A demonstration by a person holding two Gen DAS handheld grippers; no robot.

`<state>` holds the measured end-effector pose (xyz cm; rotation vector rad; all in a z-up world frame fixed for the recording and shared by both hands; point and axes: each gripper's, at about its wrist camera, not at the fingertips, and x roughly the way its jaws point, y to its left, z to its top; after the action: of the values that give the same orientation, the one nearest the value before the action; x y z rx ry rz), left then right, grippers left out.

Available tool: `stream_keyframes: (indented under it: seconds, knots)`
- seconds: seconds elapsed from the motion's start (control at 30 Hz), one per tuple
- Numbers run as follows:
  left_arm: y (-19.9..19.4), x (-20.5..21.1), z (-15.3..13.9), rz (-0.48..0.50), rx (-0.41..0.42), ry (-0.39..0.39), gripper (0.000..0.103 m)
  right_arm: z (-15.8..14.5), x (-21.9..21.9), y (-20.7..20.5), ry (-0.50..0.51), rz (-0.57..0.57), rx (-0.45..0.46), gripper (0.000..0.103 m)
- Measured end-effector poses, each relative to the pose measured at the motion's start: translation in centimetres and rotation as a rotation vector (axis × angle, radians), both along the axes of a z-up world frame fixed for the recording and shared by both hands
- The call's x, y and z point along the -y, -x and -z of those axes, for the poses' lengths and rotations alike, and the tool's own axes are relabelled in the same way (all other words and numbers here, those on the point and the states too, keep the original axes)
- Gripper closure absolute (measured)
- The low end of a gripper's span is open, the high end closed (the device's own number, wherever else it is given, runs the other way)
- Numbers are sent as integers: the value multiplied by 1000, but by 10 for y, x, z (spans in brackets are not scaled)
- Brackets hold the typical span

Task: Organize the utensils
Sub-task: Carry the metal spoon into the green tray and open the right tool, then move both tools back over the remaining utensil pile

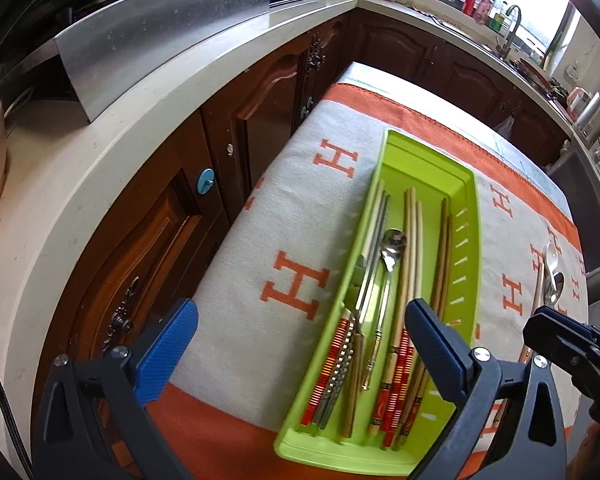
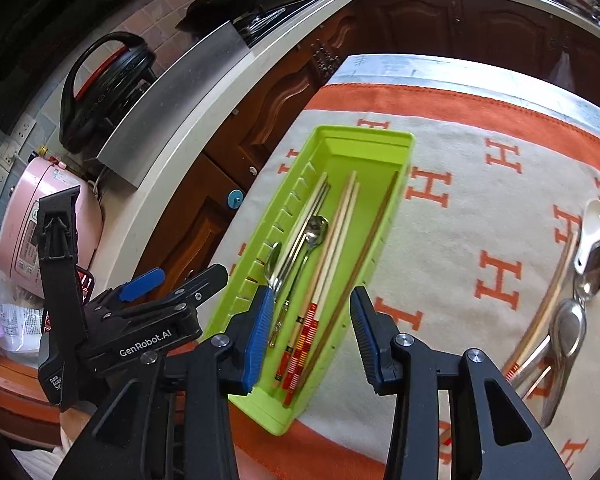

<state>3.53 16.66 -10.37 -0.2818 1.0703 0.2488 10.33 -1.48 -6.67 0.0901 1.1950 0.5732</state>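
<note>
Utensils fill a green tray point(image 2: 396, 184) on the worktop point(image 2: 480, 220), which wears a grey cloth with orange H letters. Inside the tray lie chopsticks point(image 2: 340, 236) and two metal spoons point(image 2: 314, 232). Right of the tray, three more spoons point(image 2: 592, 270) and one chopstick point(image 2: 548, 300) rest on the cloth. Dark wooden cabinets point(image 1: 260, 108) stand beyond the tray. Left tongs point(image 1: 300, 354) and right tongs point(image 2: 310, 340) both hang apart, holding nothing.
</note>
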Motion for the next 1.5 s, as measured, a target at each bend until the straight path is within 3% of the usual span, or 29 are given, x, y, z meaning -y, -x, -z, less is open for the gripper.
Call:
stream_keyframes:
  seconds: [0.7, 1.07, 1.3, 1.5]
  knots:
    - [1, 93, -28, 201, 66, -45, 1, 8, 142, 41, 47, 288, 1, 62]
    - [-5, 145, -33, 316, 72, -36, 6, 7, 190, 54, 70, 371, 24, 62]
    - [-9, 177, -34, 406, 129, -9, 6, 16, 216, 53, 73, 428, 1, 62]
    - [-25, 207, -25, 493, 75, -25, 6, 27, 238, 52, 76, 483, -6, 62]
